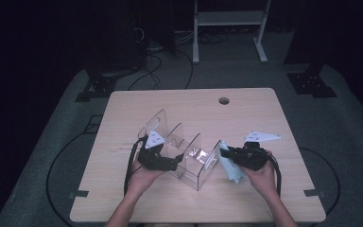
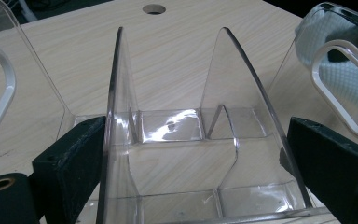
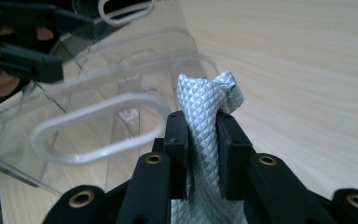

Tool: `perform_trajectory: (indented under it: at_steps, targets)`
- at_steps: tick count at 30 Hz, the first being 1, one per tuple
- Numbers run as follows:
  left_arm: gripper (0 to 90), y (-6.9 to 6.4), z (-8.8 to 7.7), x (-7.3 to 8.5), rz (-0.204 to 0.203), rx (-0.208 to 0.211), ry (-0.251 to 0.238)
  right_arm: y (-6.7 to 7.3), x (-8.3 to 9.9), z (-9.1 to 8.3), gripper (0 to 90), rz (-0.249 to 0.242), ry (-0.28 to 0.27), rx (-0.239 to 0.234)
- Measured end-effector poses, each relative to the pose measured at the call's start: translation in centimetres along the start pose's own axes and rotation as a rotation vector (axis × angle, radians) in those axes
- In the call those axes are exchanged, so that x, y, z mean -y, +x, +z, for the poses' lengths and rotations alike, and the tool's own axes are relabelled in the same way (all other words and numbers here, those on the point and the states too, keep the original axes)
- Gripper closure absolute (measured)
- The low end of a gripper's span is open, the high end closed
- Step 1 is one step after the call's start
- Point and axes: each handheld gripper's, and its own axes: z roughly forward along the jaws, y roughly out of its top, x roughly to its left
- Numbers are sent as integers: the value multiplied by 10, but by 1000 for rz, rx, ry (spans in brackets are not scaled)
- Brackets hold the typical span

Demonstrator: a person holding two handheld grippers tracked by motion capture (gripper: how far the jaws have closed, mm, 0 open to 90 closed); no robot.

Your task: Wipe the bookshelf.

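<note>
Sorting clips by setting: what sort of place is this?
Likely a lab or recording studio: a lone wooden table on grey carpet, dark surroundings, loose cables and black stand bases on the floor.

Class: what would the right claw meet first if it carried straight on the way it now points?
Probably the end panel of the clear acrylic organizer. The right claw, shut on a pale blue cloth, points toward it, though depth is hard to judge.

A pale blue-grey cloth (image 3: 207,116) with a fine diamond-quilted pattern is seen. The file rack (image 1: 189,156) is clear, with white-rimmed cut-outs. Black is shown on both tools, and light wood grain on the tabletop (image 1: 246,109).
</note>
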Motion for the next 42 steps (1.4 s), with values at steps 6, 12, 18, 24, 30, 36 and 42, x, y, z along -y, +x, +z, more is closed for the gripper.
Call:
perform_trajectory:
  at_steps: [6, 12, 18, 24, 30, 36, 42]
  targets:
    - [71, -1, 1, 0, 1, 0, -5, -5, 11, 8, 761, 12, 47, -3]
    - [70, -1, 0, 0, 0, -2, 0, 4, -6, -3, 761, -18, 1, -20]
    - [71, -1, 1, 0, 0, -2, -8, 4, -9, -6, 761, -28, -14, -27]
    - [70, -2, 1, 0, 0, -4, -7, -10, 13, 11, 760, 25, 59, -24]
    - [70, -1, 1, 0, 1, -3, -6, -1, 3, 5, 760, -21, 37, -3]
    - [70, -2, 1, 0, 0, -4, -4, -13, 29, 25, 759, 37, 120, -7]
    - [70, -2, 1, 0, 0, -4, -7, -20, 44, 41, 759, 77, 217, -5]
